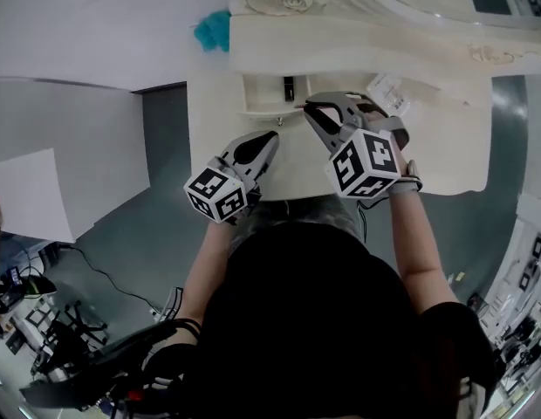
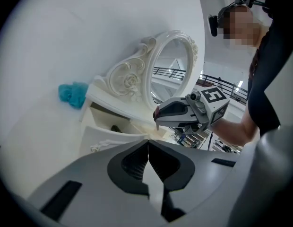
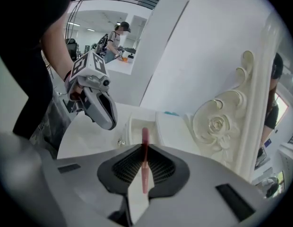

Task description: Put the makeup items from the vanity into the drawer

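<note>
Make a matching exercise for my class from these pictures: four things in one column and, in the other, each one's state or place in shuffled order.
Column one
1. left tool
2. right tool
3. teal object
4. drawer

Column two
A. open, with a dark item inside
B. shut on a slim pink tube
C. shut, holding nothing
D. beside the carved frame of the mirror

Pairs: 1-C, 2-B, 3-D, 4-A
</note>
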`<state>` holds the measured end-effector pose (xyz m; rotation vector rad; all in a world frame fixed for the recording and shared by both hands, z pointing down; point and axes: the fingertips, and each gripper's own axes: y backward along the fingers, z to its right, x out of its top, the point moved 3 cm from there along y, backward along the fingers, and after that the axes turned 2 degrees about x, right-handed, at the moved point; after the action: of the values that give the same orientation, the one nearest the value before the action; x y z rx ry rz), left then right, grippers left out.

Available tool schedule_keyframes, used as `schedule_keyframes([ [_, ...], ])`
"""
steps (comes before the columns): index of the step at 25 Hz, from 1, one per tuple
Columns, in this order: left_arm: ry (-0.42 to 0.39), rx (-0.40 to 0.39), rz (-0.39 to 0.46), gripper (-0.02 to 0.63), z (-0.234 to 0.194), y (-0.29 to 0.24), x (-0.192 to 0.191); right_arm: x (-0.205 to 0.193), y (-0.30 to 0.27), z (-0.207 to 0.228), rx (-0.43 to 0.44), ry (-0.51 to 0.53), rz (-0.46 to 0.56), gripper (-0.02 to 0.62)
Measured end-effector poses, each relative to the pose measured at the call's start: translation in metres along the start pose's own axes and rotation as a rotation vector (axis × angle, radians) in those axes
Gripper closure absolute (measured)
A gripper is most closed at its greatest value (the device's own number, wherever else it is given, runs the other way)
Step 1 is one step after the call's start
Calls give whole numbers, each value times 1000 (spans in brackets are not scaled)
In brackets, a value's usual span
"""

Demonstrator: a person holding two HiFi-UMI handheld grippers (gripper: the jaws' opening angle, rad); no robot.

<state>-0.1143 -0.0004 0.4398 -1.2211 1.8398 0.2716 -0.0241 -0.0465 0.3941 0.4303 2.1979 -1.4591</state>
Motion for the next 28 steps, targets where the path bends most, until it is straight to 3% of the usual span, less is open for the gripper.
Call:
schedule_keyframes([
  [5, 34, 75, 57, 591, -17, 31, -2, 32, -26, 0, 30, 23, 25, 543],
  [16, 89, 177, 134, 591, -43, 64, 0, 49, -90, 18, 95, -399, -29, 543],
  [21, 87, 181, 142, 591, -50, 63, 5, 33, -105, 16, 95, -419, -154, 543],
  [28, 81, 180, 139, 591, -53, 61, 10, 34, -109, 13, 110, -455, -126, 538],
])
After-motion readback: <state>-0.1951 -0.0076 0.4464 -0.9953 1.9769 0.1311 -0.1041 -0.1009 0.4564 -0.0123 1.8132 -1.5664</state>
